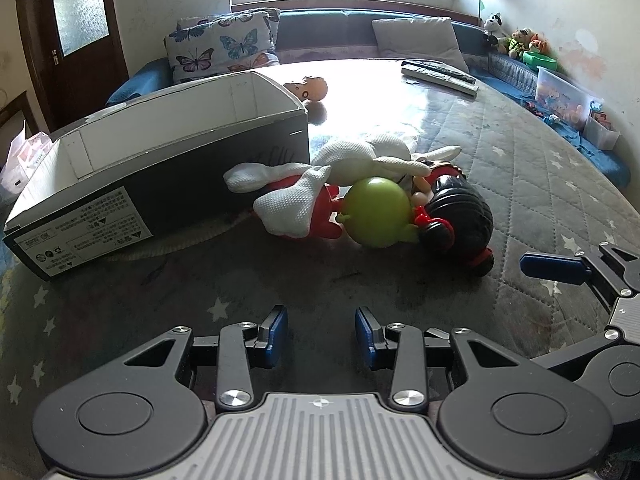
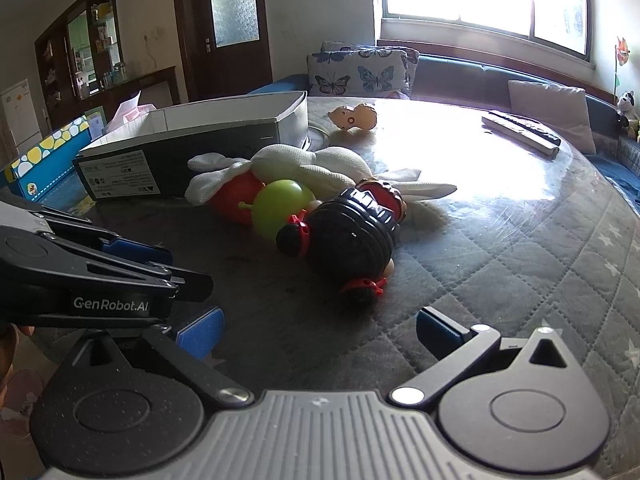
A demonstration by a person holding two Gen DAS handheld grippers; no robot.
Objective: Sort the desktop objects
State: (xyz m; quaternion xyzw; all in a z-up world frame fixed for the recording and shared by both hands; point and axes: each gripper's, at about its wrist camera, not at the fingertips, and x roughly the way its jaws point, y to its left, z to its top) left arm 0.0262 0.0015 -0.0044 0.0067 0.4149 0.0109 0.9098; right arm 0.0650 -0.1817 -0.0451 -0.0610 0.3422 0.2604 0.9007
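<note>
A pile of toys lies mid-table: a white plush rabbit [image 1: 352,164] [image 2: 304,168], a green ball-shaped toy [image 1: 378,212] [image 2: 280,204], a red toy [image 1: 320,216] [image 2: 236,196] and a black-haired doll [image 1: 460,212] [image 2: 356,232]. An open black box with a white inside [image 1: 160,184] [image 2: 192,148] stands left of the pile. My left gripper [image 1: 321,332] is open and empty, short of the pile. My right gripper [image 2: 320,332] is open and empty, just short of the doll's head. The right gripper's finger [image 1: 554,268] shows at the left wrist view's right edge.
An orange baby doll [image 1: 310,88] [image 2: 354,117] lies behind the box. Remote controls [image 1: 440,74] [image 2: 520,132] lie at the far right of the quilted table cover [image 1: 520,184]. Butterfly cushions [image 1: 224,46] and a sofa stand behind. A blue spotted box [image 2: 48,160] is at left.
</note>
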